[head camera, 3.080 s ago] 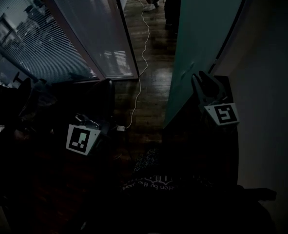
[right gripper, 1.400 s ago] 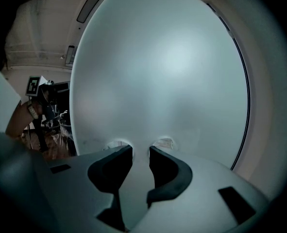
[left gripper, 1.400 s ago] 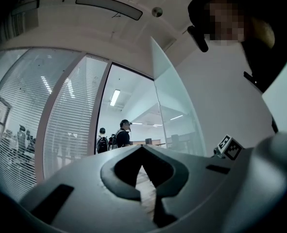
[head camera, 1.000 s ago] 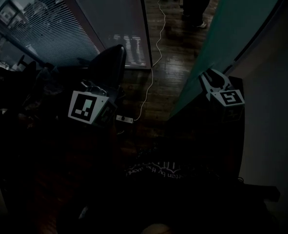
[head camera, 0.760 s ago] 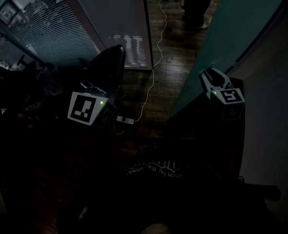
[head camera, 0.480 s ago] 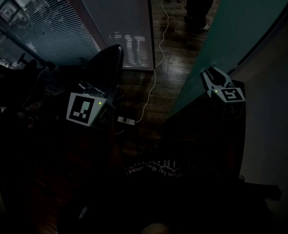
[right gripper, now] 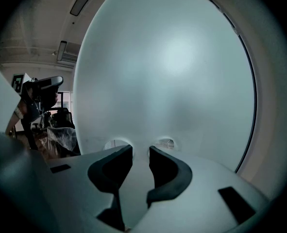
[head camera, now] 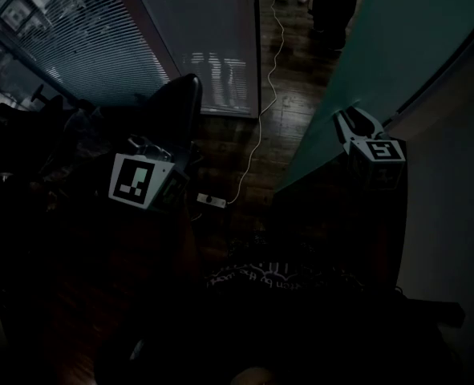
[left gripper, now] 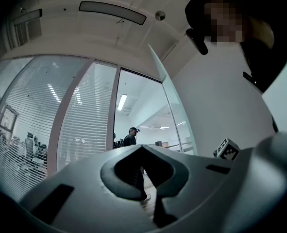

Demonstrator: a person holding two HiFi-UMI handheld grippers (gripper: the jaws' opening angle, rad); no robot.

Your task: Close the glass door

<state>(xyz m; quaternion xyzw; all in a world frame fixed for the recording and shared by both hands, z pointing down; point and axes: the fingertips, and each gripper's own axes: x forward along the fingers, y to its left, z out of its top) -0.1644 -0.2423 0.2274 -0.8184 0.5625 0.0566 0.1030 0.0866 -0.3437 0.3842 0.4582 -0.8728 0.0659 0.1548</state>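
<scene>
The frosted, teal-tinted glass door (head camera: pixel 385 38) stands ajar at the upper right of the head view and fills the right gripper view (right gripper: pixel 172 72). My right gripper (head camera: pixel 355 119) points at the door's face near its lower edge. It is open by a narrow gap, and its tips (right gripper: pixel 140 152) are at or nearly on the glass, with nothing between them. My left gripper (head camera: pixel 148 149) hangs to the left over the dark floor, away from the door. In its own view the left gripper (left gripper: pixel 142 148) is shut on nothing and aimed at the open doorway (left gripper: pixel 138 115).
A glass partition with blinds (head camera: pixel 188 30) runs along the left of the doorway. A black office chair (head camera: pixel 176 107) stands beside it. A white cable (head camera: pixel 257 135) trails over the wooden floor to a power strip (head camera: pixel 211 201). People stand beyond the doorway (head camera: pixel 329 2). A white wall (head camera: pixel 453 215) is at right.
The right gripper has crept slightly forward and to the right, staying against the door face. The left gripper has barely moved, and both keep the same jaw state.
</scene>
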